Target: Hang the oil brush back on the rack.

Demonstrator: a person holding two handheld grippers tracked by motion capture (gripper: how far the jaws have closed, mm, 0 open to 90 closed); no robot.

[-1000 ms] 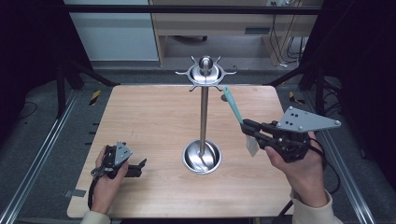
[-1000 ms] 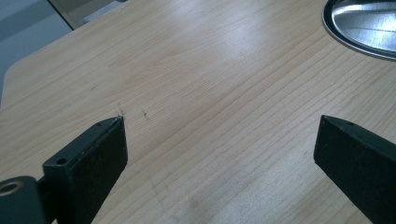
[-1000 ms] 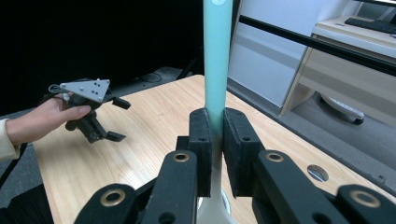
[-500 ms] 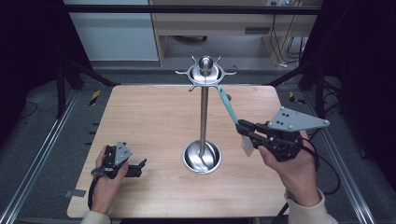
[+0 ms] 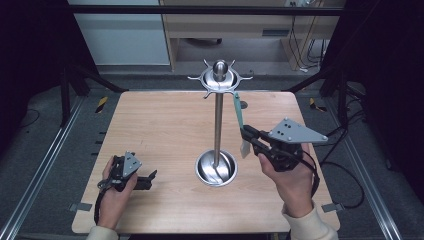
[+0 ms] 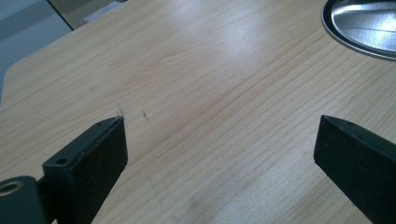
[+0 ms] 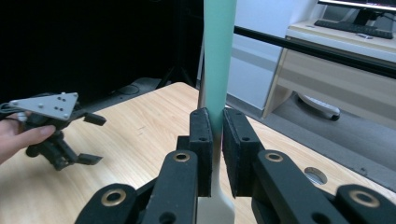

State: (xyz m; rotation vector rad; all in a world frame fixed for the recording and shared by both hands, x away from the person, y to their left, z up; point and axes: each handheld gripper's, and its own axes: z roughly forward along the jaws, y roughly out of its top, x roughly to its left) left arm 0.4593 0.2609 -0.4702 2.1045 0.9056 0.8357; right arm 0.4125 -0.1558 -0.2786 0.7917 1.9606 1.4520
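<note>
Shifted leftward toward the stand's pole since a second ago: right gripper, clamped on teal-handled utensil hanging beside the pole. Left gripper spread wide, low over wooden table, near stand base.

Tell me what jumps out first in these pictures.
A tall steel stand rises from a round base at the table's middle, its top ringed with hooks. Just right of it, the right gripper is shut on a green-handled utensil held upright beside the pole. The left gripper rests open near the front left.
</note>
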